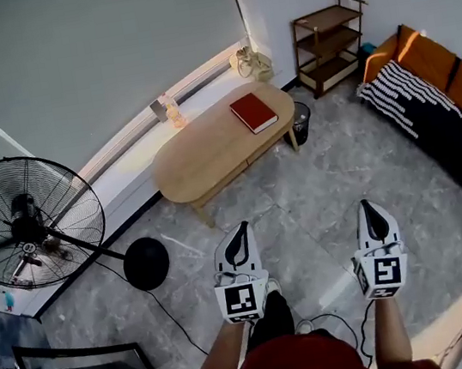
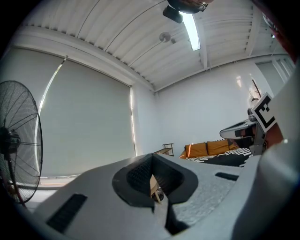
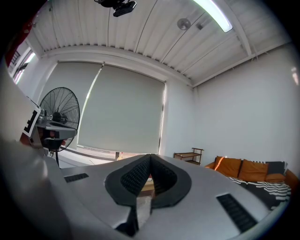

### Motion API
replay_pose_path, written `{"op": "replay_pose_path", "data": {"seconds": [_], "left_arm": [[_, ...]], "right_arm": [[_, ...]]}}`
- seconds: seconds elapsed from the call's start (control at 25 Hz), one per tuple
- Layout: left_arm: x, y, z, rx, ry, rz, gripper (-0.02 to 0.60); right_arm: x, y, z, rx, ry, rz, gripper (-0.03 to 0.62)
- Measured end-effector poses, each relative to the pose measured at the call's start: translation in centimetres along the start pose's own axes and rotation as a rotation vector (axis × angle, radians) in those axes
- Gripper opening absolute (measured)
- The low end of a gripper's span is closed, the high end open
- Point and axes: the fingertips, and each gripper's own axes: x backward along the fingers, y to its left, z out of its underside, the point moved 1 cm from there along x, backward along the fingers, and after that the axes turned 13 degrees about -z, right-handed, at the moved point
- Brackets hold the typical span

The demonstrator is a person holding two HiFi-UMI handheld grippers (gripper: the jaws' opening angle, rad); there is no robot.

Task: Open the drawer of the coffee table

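Observation:
The oval wooden coffee table (image 1: pixel 209 152) stands by the window sill, with a red book (image 1: pixel 252 111) lying on its right end. Its drawer front is not clearly told apart from the apron below the top. My left gripper (image 1: pixel 240 228) and right gripper (image 1: pixel 366 204) are held side by side over the grey floor, well short of the table, and point level toward it. Both are shut with nothing between the jaws. In the left gripper view the left gripper (image 2: pixel 151 156) has its tips together; in the right gripper view the right gripper (image 3: pixel 150 156) does too.
A large standing fan (image 1: pixel 28 222) with a round base (image 1: pixel 146 262) is at the left. A dark shelf (image 1: pixel 328 40) stands in the far corner, a black bin (image 1: pixel 301 120) beside the table, an orange sofa (image 1: pixel 448 75) with a striped blanket at the right.

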Motion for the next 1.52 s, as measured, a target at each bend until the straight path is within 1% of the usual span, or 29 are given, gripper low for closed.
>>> {"op": "replay_pose_path", "data": {"seconds": [0.16, 0.68, 0.96, 1.24, 1.52], "left_arm": [[-4.1, 2.5, 0.5, -0.004, -0.004, 0.008, 0.006], [-15.9, 12.2, 1.7, 0.03, -0.007, -0.014, 0.006], [-21.2, 16.1, 3.9, 0.041, 0.009, -0.015, 0.006], [-25.4, 18.3, 5.7, 0.039, 0.022, 0.02, 0.006], [-27.8, 17.8, 6.2, 0.057, 0.027, 0.041, 0.006]], "right_arm": [[-4.7, 0.6, -0.4, 0.001, 0.011, -0.005, -0.003], [-19.8, 2.3, -3.0, 0.042, 0.03, 0.006, -0.003], [-26.7, 3.4, -2.9, 0.045, 0.04, 0.008, -0.003], [-31.0, 3.9, -2.2, 0.037, 0.058, 0.041, -0.003], [-32.5, 2.7, -2.2, 0.044, 0.073, 0.055, -0.003]]}}
